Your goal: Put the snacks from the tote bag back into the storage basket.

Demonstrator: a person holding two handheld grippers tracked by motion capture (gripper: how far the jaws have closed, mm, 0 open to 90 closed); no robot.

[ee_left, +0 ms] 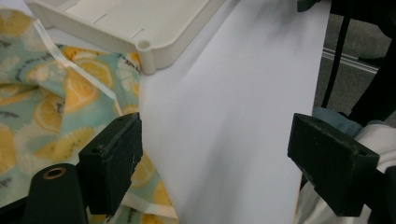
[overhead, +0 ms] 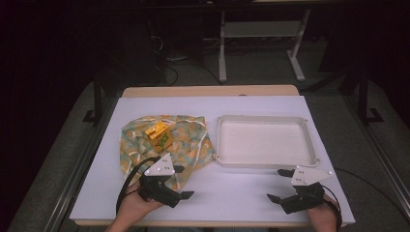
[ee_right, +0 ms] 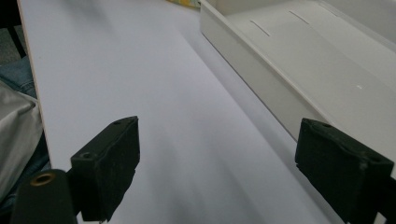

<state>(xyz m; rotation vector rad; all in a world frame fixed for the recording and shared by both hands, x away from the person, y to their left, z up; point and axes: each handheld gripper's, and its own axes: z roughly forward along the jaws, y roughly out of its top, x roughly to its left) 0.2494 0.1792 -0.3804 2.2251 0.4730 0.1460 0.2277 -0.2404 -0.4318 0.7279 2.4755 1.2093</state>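
Table (overhead: pixel 251 188) covered with a white sheet. Lemon-print cloth (overhead: pixel 164 140) lies crumpled at left; a yellow block (overhead: pixel 158 133) sits on it, toward its far side. White tray (overhead: pixel 265 141) just right of the cloth, holding nothing. Left gripper (overhead: pixel 180 182) at the near left, jaws spread, gripping nothing; one jaw is over the cloth's near edge. Right gripper (overhead: pixel 283 185) at the near right, jaws spread above bare sheet, just near of the tray's corner. Both are held in hands at the near edge.
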